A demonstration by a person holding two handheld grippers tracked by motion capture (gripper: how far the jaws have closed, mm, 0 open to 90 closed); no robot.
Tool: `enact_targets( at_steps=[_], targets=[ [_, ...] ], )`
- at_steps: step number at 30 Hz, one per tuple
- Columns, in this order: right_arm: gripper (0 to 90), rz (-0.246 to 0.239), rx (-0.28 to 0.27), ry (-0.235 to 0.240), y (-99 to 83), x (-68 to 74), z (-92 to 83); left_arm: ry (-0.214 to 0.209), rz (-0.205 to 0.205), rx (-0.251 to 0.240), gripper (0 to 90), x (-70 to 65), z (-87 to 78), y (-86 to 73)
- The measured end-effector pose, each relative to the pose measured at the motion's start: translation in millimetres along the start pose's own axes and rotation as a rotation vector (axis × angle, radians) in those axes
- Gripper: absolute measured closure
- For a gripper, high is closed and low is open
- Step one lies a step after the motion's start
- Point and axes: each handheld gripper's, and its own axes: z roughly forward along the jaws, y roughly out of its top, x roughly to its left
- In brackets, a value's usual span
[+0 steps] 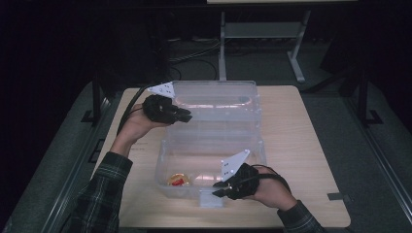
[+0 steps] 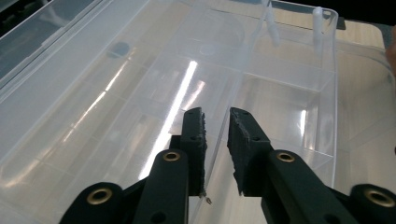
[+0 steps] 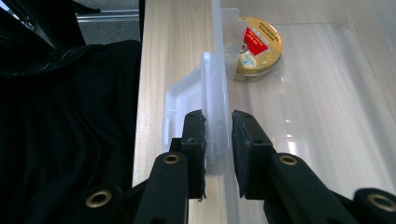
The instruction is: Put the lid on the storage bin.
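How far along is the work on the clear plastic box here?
Done: the round tin lies inside the box. In hand: the right gripper clamps the box's front wall by the latch; the left gripper has its jaws astride the open lid edge. Left: the lid is not yet shut or latched.

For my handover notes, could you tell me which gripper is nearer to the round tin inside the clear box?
Right. The right gripper sits at the near wall of the clear box, close beside the round tin. The left gripper is over at the open lid, farther away.
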Motion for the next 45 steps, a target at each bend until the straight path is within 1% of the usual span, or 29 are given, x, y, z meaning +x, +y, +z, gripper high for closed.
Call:
enact_targets(
  at_steps=[1,2,4,6,7,8,11,12,17,19,20,22,25,26,29,35,37,40,41,45],
  targets=[
    [75.5,0.000,0.000,0.000,0.0,0.0,0.0,0.000,0.000,0.000,78.1,0.0,0.0,0.0],
    [75.5,0.000,0.001,0.001,0.0,-0.1,0.0,-0.016,-0.005,-0.003,78.1,1.0,-0.2,-0.1],
    [75.5,0.002,0.001,0.002,0.0,-0.1,0.0,-0.047,-0.015,-0.011,81.8,2.2,-0.1,-0.2],
    [75.5,0.002,0.001,0.002,0.0,-0.1,-0.1,-0.054,-0.017,-0.012,83.0,2.4,-0.3,-0.3],
    [75.5,0.004,0.003,0.002,-0.2,-0.2,-0.4,-0.066,-0.020,-0.016,83.6,2.2,-0.7,-0.3],
    [75.5,0.005,0.004,0.002,-0.2,-0.2,-0.5,-0.070,-0.014,-0.012,84.0,2.5,-1.5,-0.3],
    [75.4,0.014,0.009,0.007,-0.4,-0.3,-0.8,-0.076,-0.016,-0.015,85.6,0.9,-2.2,-0.4],
    [75.4,0.014,0.011,0.007,-0.3,-0.6,-0.8,-0.078,-0.009,-0.012,85.8,0.3,-2.8,-0.2],
    [75.4,0.014,0.013,0.010,-0.3,-1.2,-0.8,-0.080,-0.004,-0.009,86.5,-1.5,-3.1,0.5],
    [75.5,0.017,0.015,0.011,-0.3,-1.5,-0.7,-0.080,-0.008,-0.008,86.8,-2.3,-3.3,0.8],
    [75.6,0.019,0.024,0.006,0.4,-1.5,-0.8,-0.083,-0.005,-0.005,87.0,-3.7,-3.9,1.3],
    [75.6,0.019,0.026,0.005,0.7,-1.3,-0.6,-0.086,-0.006,-0.007,87.2,-4.7,-4.3,1.6],
    [75.7,0.026,0.032,0.000,1.3,-1.3,-0.7,-0.099,0.007,-0.007,87.9,-6.1,-6.2,2.0],
    [75.6,0.027,0.032,-0.001,1.4,-1.3,-0.7,-0.104,0.004,-0.008,88.0,-7.7,-7.1,2.0],
    [75.5,0.031,0.039,-0.005,2.1,-0.7,-0.8,-0.104,0.013,-0.005,88.2,-9.9,-9.1,2.3],
    [75.2,0.041,0.043,-0.013,2.1,-1.3,-1.2,-0.106,0.019,-0.004,88.5,-13.8,-12.5,1.9],
    [75.2,0.040,0.047,-0.018,2.3,-1.1,-1.3,-0.106,0.025,-0.011,88.6,-16.6,-13.7,0.8],
    [75.1,0.044,0.046,-0.017,2.2,-1.1,-1.2,-0.109,0.026,-0.016,88.5,-18.3,-14.7,-0.1],
    [75.1,0.042,0.045,-0.017,2.1,-1.3,-1.1,-0.110,0.020,-0.023,88.6,-19.6,-14.9,-0.7],
    [75.1,0.044,0.043,-0.021,2.0,-1.0,-1.0,-0.115,0.025,-0.030,88.6,-23.9,-17.1,-2.1]
  ],
)
